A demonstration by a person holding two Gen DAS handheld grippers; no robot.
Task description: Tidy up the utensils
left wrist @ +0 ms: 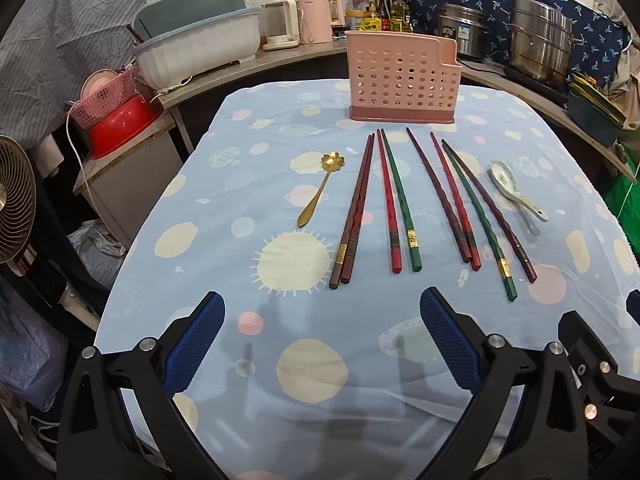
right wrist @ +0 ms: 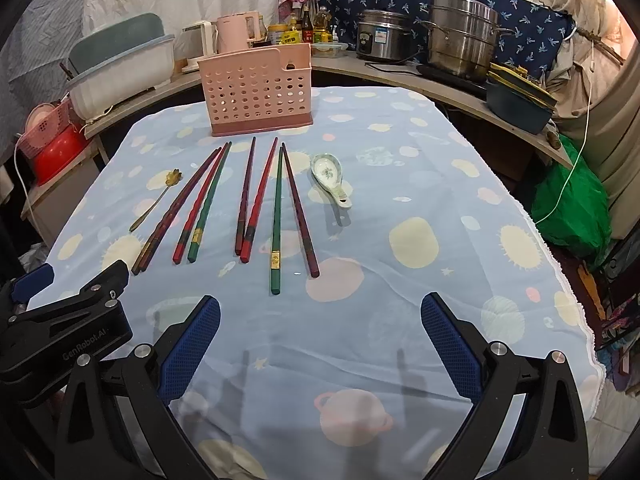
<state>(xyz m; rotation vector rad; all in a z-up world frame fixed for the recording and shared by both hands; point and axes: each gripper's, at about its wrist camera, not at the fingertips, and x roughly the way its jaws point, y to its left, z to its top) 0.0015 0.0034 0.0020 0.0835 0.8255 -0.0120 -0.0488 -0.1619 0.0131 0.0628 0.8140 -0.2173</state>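
8 chopsticks (left wrist: 424,204) lie in the left wrist view between a gold spoon (left wrist: 322,188) and a ceramic spoon (left wrist: 514,188), before the pink holder (left wrist: 402,80); the left gripper (left wrist: 322,334) gapes wide, empty. In the right wrist view, the right gripper (right wrist: 320,336) is equally spread, holding nothing, near the chopsticks' ends.

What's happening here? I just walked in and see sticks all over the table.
A person holds a gripper in each hand above a cloth-covered table; both the left gripper and the right gripper are open and empty. Eight chopsticks lie in rough pairs, with a gold spoon on their left and a ceramic spoon on their right. The pink utensil holder stands behind them; nothing shows above its rim. Sorting has not visibly started.
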